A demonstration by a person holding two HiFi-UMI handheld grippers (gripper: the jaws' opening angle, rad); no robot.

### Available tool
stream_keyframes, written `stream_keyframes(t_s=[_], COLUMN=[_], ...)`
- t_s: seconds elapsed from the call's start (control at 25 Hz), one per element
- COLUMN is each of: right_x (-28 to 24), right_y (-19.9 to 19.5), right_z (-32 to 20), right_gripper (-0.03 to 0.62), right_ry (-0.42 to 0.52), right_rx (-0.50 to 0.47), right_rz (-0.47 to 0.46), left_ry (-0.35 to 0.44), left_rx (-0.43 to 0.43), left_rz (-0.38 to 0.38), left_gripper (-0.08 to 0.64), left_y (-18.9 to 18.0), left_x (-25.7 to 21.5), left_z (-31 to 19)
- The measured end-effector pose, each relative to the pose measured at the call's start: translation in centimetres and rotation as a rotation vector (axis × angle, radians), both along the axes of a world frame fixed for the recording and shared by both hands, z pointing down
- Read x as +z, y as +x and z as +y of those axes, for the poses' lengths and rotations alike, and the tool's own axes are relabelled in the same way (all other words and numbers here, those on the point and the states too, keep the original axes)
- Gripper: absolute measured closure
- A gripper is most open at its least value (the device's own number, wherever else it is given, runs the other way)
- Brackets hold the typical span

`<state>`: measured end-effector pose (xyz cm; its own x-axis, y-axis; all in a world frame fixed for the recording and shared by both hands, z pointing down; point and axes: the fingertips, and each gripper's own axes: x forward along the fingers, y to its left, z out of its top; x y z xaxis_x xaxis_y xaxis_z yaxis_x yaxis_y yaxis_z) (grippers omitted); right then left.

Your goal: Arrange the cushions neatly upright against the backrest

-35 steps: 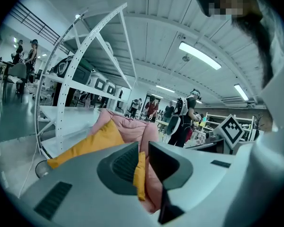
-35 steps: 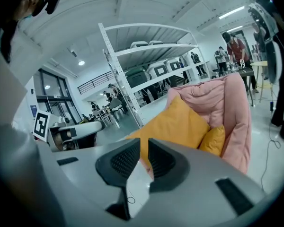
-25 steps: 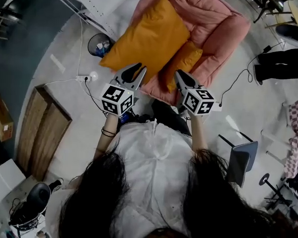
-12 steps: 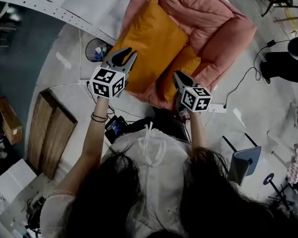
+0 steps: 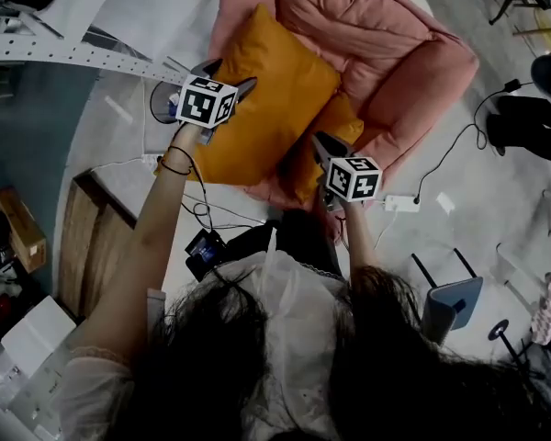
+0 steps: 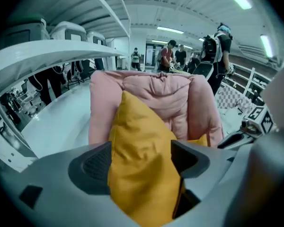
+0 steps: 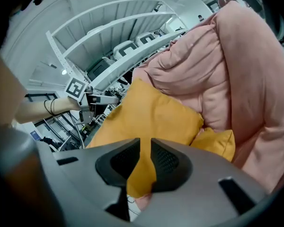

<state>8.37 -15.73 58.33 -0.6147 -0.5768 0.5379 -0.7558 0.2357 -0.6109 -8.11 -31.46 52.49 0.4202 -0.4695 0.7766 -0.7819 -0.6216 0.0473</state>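
The pink armchair (image 5: 386, 35) stands ahead of both grippers. The large orange cushion (image 5: 266, 99) leans on its backrest, tilted, not yet square. The small orange cushion (image 5: 335, 127) sits just beyond the right gripper (image 5: 319, 143), which is pinching the large cushion's lower corner. The left gripper (image 5: 231, 72) is opening, the cushion's upper edge between its jaws: judged a release, straightening outstanding. No legible writing.

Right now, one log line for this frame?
left gripper: opening, large cushion between jaws | right gripper: shut on large cushion edge | small cushion: on armchair
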Motion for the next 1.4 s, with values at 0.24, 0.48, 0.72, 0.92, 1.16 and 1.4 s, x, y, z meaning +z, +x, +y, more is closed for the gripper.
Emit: stream_keyframes(t_s=[0.24,0.48,0.72,0.92,1.16,1.4], right_x=[1.4,2.0,1.5,1.1,1.7,3.4], right_y=[1.4,2.8,3.8,3.7,2.5,-1.1], right_z=[-0.2,0.7,1.5,1.8,-0.1,-2.4], right_gripper=[0.529,0.529,0.529,0.528,0.347,0.311], right_ry=[-0.033,-0.055,-0.051,-0.030,0.008,0.006], right_rx=[0.013,0.059,0.088,0.082,0.048,-0.011], right_rz=[0.006,0.020,0.025,0.016,-0.081,-0.213], left_ry=[-0.156,-0.106,-0.159,-0.133,-0.085,-0.031], left_rx=[-0.039,-0.036,-0.067,-0.058,-0.029,-0.024], left_rz=[-0.013,-0.037,0.109,0.206,0.261,0.240], left_gripper=[0.176,0.297,0.448,0.515,0.526,0.526], left_y=[-0.2,-0.4,0.7,-0.1,-4.4,-9.9], left_x=[4.8,5.1,2.5,-1.4,-6.6,-10.0], left_z=[-1.3,-1.0,1.0,4.7,8.7,13.5])
